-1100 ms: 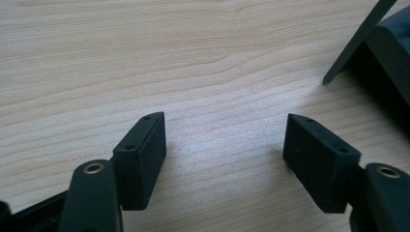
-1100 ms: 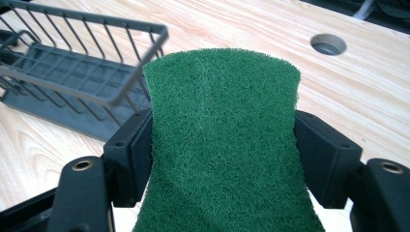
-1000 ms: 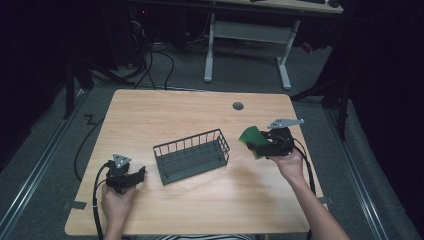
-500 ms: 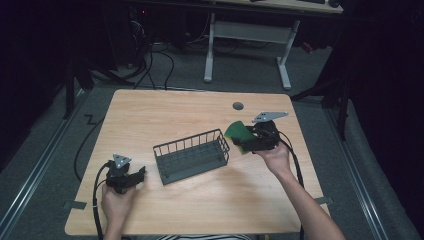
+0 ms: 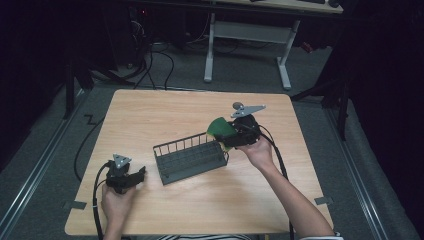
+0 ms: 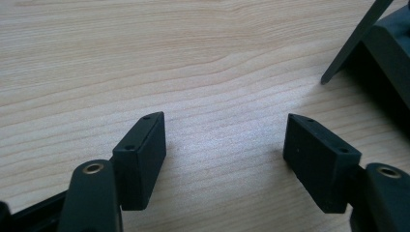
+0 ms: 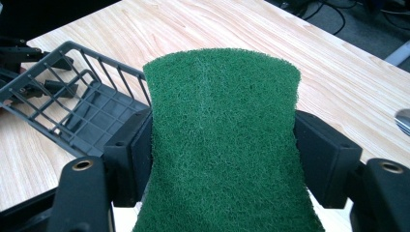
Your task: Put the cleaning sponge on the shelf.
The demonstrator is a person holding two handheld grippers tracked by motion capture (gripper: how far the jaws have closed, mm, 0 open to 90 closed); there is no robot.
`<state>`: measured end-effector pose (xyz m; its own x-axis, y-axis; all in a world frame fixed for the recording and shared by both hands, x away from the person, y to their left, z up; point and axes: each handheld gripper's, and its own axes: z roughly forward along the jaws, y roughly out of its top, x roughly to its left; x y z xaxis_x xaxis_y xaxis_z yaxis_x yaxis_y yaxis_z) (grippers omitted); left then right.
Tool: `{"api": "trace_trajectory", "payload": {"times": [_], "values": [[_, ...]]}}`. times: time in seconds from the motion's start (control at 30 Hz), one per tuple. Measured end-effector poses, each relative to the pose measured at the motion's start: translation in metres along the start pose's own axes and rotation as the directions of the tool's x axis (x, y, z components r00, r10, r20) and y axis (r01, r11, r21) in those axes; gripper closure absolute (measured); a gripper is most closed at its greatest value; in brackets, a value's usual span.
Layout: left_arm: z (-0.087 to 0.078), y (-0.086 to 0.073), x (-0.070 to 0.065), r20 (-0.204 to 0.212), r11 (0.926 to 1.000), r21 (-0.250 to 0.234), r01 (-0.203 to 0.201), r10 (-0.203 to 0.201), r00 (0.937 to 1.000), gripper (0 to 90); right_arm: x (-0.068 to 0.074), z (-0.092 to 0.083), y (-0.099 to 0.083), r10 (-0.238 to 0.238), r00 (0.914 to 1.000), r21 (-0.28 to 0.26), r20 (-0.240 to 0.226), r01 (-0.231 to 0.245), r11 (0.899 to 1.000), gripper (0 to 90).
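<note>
A green scouring sponge point(image 7: 222, 145) is squeezed between the two black jaws of my right gripper point(image 7: 225, 159); its sides bow inward at the pads. In the high view that right gripper point(image 5: 231, 136) holds the sponge point(image 5: 220, 128) at the right end of a dark grey wire basket point(image 5: 190, 157), just above its rim. The basket point(image 7: 72, 96) lies ahead and to the left in the right gripper view. My left gripper point(image 5: 137, 175) rests on the table at the front left, left of the basket. Its jaws stand wide apart over bare wood point(image 6: 225, 140) with nothing between them.
The light wooden table point(image 5: 165, 115) carries a small round grey cap point(image 5: 237, 105) near its far right edge. A corner of the basket point(image 6: 382, 43) rises at the right of the left gripper view. Cables and a desk frame stand on the floor behind the table.
The right gripper has carried the sponge leftward, from beside the basket's right end to just over its right rim. The left gripper has stayed where it was.
</note>
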<state>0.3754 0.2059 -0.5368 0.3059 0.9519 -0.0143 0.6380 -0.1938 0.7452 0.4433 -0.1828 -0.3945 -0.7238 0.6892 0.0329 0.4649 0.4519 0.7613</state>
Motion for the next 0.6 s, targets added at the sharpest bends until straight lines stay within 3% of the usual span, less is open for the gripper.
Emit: {"api": "trace_trajectory", "payload": {"times": [0.6], "values": [[0.0,0.0,0.0,0.005,1.0,-0.001,-0.002,0.002,1.0,32.3,0.017,0.049,0.014,-0.034,0.9992,0.081,0.022,0.032,0.996,29.4]]}}
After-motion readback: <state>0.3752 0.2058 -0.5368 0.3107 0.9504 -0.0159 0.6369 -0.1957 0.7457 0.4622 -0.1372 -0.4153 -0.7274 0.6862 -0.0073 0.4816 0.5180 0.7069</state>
